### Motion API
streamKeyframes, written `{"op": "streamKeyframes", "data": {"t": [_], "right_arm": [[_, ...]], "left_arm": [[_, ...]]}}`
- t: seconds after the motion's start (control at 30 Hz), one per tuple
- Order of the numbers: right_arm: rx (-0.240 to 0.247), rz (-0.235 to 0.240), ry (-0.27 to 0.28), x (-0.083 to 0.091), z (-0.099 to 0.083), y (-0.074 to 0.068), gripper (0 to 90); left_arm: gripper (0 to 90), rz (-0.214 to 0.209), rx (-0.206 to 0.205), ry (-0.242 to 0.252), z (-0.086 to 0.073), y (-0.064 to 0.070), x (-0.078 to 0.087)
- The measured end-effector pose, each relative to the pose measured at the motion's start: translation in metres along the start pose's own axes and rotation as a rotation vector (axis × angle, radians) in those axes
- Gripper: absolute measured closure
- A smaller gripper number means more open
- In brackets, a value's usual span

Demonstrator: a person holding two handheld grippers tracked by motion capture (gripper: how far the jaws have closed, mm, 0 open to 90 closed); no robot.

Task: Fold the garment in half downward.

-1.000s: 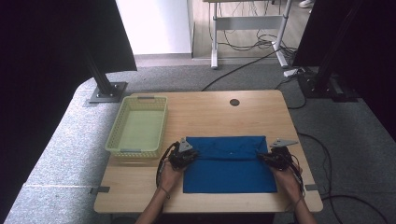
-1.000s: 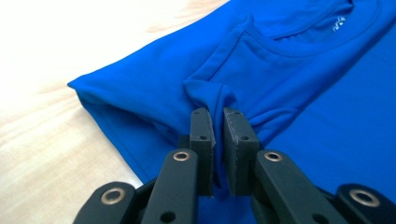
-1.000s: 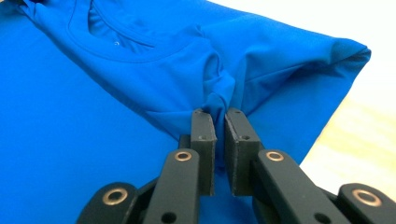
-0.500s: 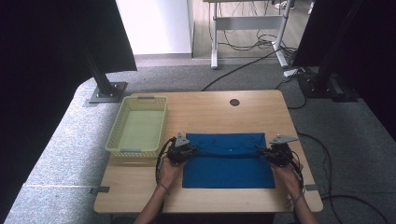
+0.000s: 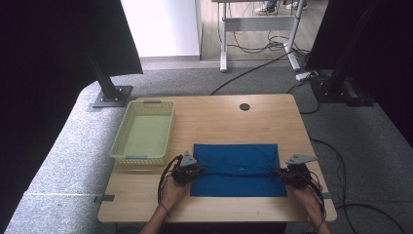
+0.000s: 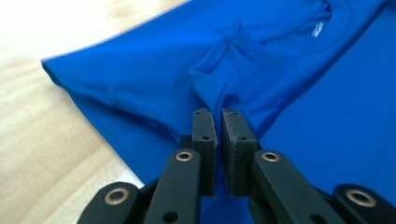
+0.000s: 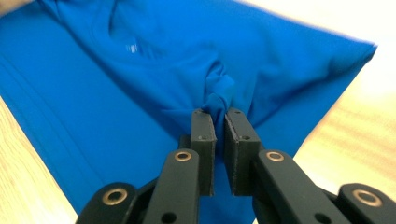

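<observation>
- Since a second ago, both grippers are sitting lower toward the table's near edge, and the blue T-shirt's (image 5: 237, 169) folded flap is reaching further down.
- High view: left gripper (image 5: 193, 171) and right gripper (image 5: 282, 173) are pinching the shirt's side edges; shirt is lying on the wooden table (image 5: 219, 117), just right of the yellow-green basket (image 5: 144, 131).
- Left gripper view: jaws are clamping a bunched fold of blue fabric, nearly shut.
- Right gripper view: jaws are nipping a gathered tuft likewise; collar label (image 7: 132, 47) is showing beyond.
</observation>
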State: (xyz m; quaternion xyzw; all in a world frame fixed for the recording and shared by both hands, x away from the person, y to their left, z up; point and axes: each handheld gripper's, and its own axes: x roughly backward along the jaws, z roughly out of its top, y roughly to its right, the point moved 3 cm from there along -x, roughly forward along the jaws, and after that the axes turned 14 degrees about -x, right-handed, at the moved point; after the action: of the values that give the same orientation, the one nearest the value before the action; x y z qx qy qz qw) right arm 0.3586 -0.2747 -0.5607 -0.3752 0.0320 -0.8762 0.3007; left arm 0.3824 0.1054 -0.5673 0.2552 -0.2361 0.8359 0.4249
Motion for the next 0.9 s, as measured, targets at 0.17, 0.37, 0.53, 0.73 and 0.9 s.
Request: {"op": "streamKeyframes", "data": {"t": [0.17, 0.37, 0.53, 0.73, 0.9], "right_arm": [[-0.029, 0.004, -0.023, -0.009, -0.004, 0.008, 82.9], [-0.042, -0.024, -0.01, -0.019, 0.009, 0.017, 82.9], [-0.065, -0.03, 0.005, -0.027, 0.017, 0.025, 82.9], [-0.045, -0.036, 0.013, -0.024, 0.018, 0.023, 82.5], [-0.048, 0.002, 0.047, -0.009, 0.016, 0.015, 81.6]], "left_arm": [[83.5, 0.015, -0.003, -0.005, 0.001, -0.004, -0.006], [83.5, 0.061, -0.006, -0.016, 0.008, -0.016, -0.019], [83.7, 0.073, 0.025, -0.008, 0.012, -0.024, -0.028], [84.8, 0.069, 0.033, 0.016, 0.015, -0.022, -0.02], [84.8, 0.041, 0.063, 0.079, 0.018, -0.015, 0.001]]}}
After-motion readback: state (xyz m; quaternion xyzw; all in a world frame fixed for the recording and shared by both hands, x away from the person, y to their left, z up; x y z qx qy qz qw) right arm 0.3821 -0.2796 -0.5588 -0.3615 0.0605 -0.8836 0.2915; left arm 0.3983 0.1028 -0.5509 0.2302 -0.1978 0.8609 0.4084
